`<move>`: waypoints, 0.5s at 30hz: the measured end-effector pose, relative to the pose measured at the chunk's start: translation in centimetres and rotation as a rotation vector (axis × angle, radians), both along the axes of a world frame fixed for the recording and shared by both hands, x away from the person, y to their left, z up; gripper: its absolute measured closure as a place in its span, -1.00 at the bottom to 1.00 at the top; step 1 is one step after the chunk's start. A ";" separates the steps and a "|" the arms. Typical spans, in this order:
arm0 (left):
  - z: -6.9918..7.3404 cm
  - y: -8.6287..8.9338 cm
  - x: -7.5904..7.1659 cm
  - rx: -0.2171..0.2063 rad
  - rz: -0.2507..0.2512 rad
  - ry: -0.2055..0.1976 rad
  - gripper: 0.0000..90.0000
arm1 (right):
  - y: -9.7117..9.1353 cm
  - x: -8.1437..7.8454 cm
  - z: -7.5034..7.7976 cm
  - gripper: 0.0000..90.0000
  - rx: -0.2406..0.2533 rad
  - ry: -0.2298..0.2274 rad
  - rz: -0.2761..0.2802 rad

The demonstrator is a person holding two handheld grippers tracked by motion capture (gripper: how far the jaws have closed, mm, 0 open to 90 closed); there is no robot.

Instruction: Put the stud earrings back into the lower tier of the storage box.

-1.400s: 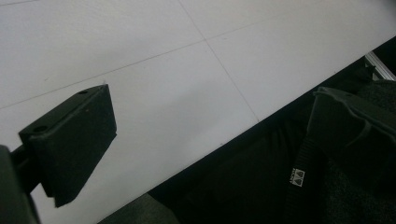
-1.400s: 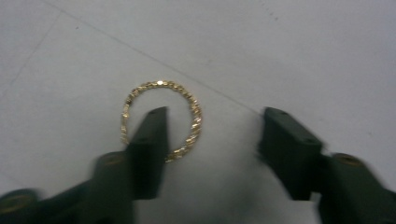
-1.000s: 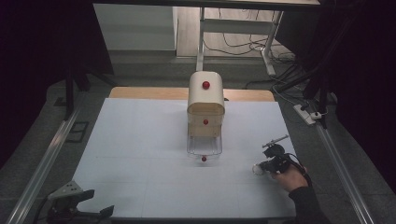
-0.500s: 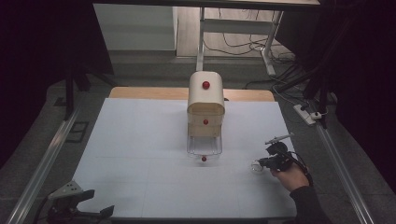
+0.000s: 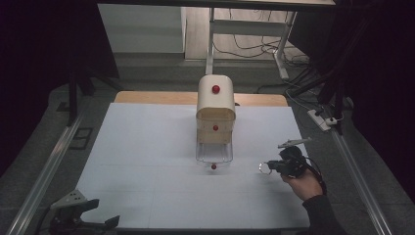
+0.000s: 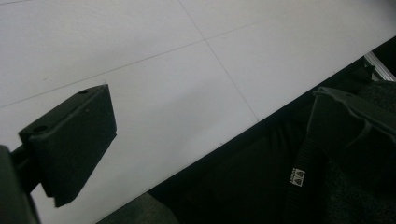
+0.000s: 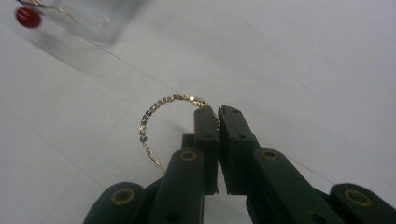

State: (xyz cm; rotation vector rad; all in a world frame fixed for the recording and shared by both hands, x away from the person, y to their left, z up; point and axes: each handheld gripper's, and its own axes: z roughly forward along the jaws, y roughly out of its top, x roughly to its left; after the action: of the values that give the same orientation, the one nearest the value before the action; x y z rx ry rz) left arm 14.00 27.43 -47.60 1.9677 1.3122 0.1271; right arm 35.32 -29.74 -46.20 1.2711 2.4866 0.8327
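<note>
My right gripper (image 5: pixel 268 168) (image 7: pixel 218 110) is shut on a thin gold bracelet (image 5: pixel 264 168) (image 7: pixel 161 101). The chain loops out to the left of the pinched jaws, just above the white table (image 5: pixel 147 147). It is held right of a clear drawer (image 5: pixel 214 152) (image 7: pixel 93 18) with a red knob (image 5: pixel 213 167) (image 7: pixel 28 17). That drawer is pulled out of a small cream cabinet (image 5: pixel 216 105). My left gripper (image 5: pixel 103 213) (image 6: pixel 210 135) lies at the table's front left corner, jaws wide apart with nothing between them.
The cabinet stands at the middle back of the table and has two more red knobs, on its top and on its front. A metal rail (image 5: pixel 44 171) runs along the left side and another along the right. Cables and a power strip (image 5: pixel 320 119) lie on the floor at right.
The right gripper, with the bracelet in it, has drifted slightly away from the front edge. The left gripper has not moved.
</note>
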 end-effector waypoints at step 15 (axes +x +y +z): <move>0.0 0.0 0.0 -0.001 0.003 0.002 -0.97 | 1.7 -0.7 1.4 0.93 0.072 -0.046 0.048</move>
State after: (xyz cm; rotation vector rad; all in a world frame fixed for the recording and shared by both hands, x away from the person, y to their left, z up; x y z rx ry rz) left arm 13.98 27.43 -47.61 1.9659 1.3160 0.1255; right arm 34.65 -28.03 -44.84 1.2050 2.4811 0.9606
